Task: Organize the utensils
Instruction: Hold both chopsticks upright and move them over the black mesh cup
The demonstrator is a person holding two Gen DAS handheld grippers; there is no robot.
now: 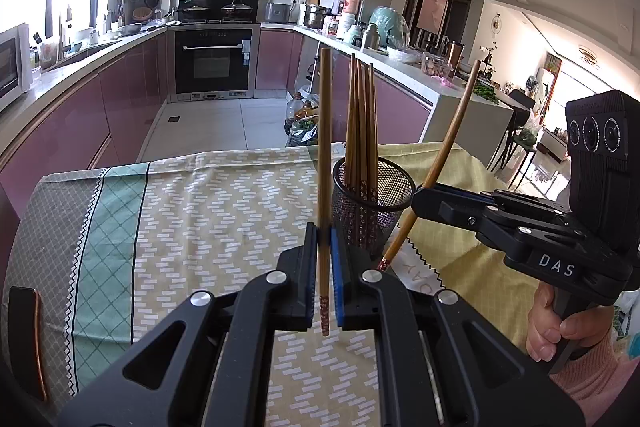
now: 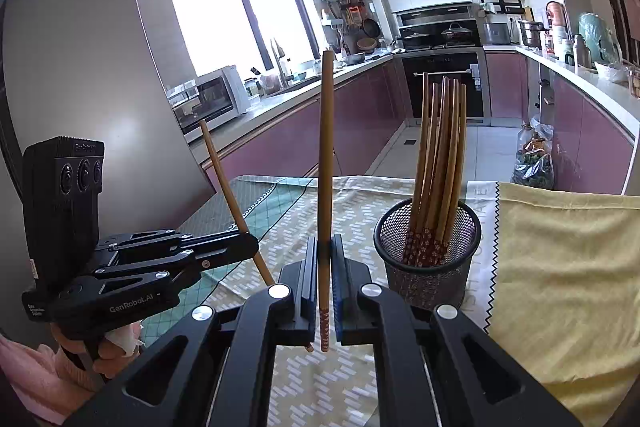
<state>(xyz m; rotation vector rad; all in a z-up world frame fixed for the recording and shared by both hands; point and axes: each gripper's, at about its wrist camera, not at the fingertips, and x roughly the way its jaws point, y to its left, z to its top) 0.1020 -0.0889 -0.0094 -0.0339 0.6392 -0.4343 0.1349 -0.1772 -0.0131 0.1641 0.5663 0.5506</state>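
Brown chopsticks (image 2: 438, 163) showing red flowered ends; black mesh holder (image 2: 428, 263); cloth (image 1: 224, 203) mixing tan zigzag, teal lattice, grey; yellow cloth (image 2: 568, 267); fingers (image 1: 335, 267) wearing blue pads; cabinets (image 1: 120, 107) looking mauve.

Materials and finish, both wrist views

Left gripper (image 1: 324, 267) and right gripper (image 2: 326, 279): matt black plastic, shiny metal pivot screws, ribbed blue pads. Each clamps 1 smooth wooden chopstick (image 1: 325, 163) (image 2: 326, 163) with a red patterned end. Ahead of the claws: black wire-mesh metal cup (image 1: 374, 203), woven printed tablecloth (image 1: 200, 227), creased, matt. Right of the mesh cup: plain yellow cloth (image 2: 560, 267).
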